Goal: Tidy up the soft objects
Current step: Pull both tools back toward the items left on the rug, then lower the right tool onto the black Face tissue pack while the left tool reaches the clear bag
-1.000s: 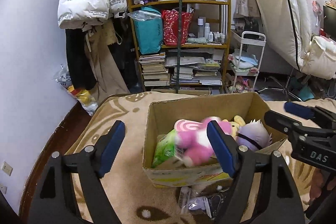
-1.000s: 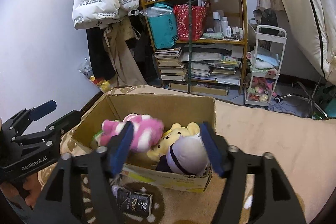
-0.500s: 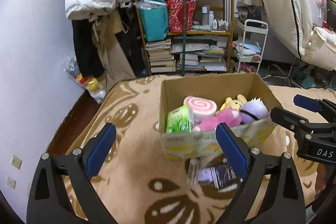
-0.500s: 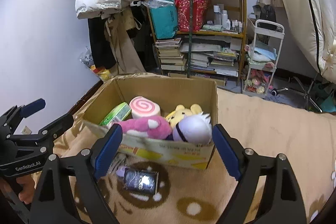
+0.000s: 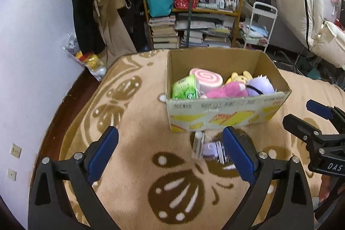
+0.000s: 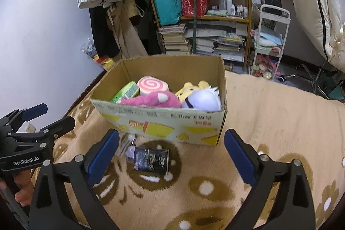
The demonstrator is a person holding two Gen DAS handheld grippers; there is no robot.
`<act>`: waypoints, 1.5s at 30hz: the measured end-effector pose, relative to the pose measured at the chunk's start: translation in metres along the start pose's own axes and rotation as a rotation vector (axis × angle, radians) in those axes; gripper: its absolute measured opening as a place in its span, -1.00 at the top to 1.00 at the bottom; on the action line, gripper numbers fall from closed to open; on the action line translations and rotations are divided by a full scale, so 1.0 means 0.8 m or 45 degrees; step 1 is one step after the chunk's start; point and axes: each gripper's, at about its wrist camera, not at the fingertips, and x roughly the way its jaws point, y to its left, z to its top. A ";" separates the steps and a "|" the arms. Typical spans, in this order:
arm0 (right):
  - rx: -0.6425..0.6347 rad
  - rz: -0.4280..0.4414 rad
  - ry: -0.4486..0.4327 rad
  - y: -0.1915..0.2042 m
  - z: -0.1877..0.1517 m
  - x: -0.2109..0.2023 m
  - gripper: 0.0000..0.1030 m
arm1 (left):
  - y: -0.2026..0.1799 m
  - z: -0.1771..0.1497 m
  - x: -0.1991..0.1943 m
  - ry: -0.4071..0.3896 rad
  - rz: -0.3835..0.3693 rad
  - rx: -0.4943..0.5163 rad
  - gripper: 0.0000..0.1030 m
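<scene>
Both tongs stand wide apart and hold nothing: the left tongs [image 5: 170,152] and the right tongs [image 6: 171,153] hang above the patterned blanket [image 6: 269,122], each short of the cardboard box [image 6: 163,122]. That box sits on the blanket with its long axis running left to right across both views, its open top facing up and its printed long side toward the cameras. Inside, a pink plush [image 6: 151,100] lies along the near wall, lengthwise with the box. A pale purple round plush [image 6: 202,100] fills the right end, with a yellow plush [image 6: 189,87] just behind it. A pink swirl roll cushion [image 6: 151,84] shows its spiral face upward, and a green tissue pack [image 6: 127,92] leans at the left end. On the blanket just in front of the box lies a dark packet [image 6: 151,160], flat, long axis left to right.
</scene>
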 end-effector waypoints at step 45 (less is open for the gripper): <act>-0.015 0.063 0.404 0.030 -0.063 0.150 -0.98 | -0.023 -0.017 0.143 0.336 -0.053 0.026 -0.86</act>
